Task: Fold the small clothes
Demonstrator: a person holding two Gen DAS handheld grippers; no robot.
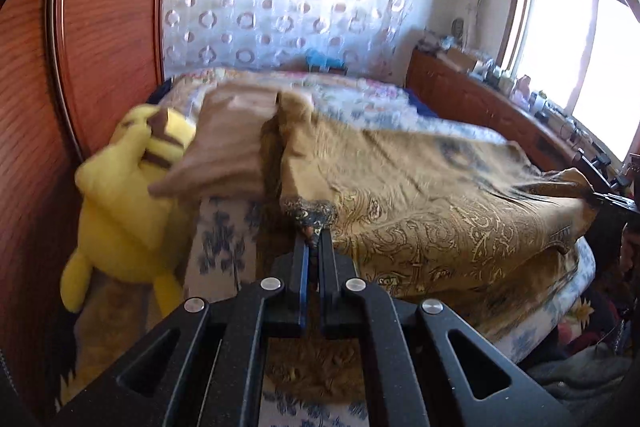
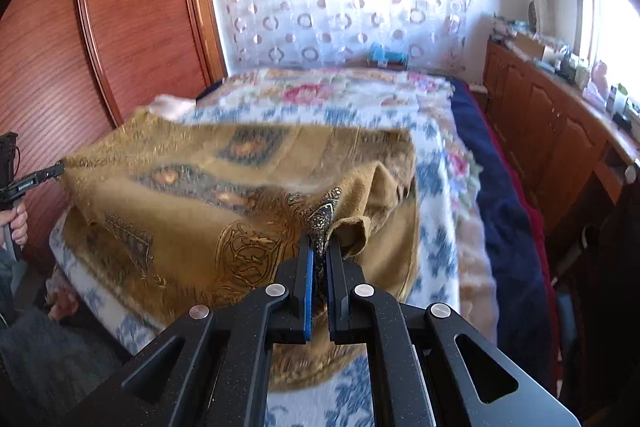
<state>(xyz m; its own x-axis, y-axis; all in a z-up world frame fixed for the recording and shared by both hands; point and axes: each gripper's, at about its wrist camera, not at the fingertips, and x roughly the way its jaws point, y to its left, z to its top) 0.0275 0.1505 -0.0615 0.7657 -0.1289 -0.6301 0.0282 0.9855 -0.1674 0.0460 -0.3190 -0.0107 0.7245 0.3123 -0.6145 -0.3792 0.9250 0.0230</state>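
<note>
Two-gripper hold on a patterned cloth at the start of a fold. The left gripper is pinching one dark-bordered corner of the golden-brown patterned cloth, its jaws pressed together on the fabric with no gap showing between them; the right gripper is pinching the neighbouring corner in the same way, a bunched flap of the cloth hanging just beside its tips. The cloth is lying spread over the blue-and-white floral bedspread at the near end of the bed, and the edge between the two pinched corners is running crosswise, from one gripper to the other, so that each gripper is appearing at the far end of that edge in the other's view. The body of the cloth is extending away from both grippers toward the head of the bed; its far edge lies well apart from either tip. Since both grippers are standing about equally near the held edge, the fold appears to turn on carrying that edge forward, along the cloth's length, with the edge staying taut. A yellow plush toy and a brown pillow are lying just beside the left corner, against the wooden wardrobe.
</note>
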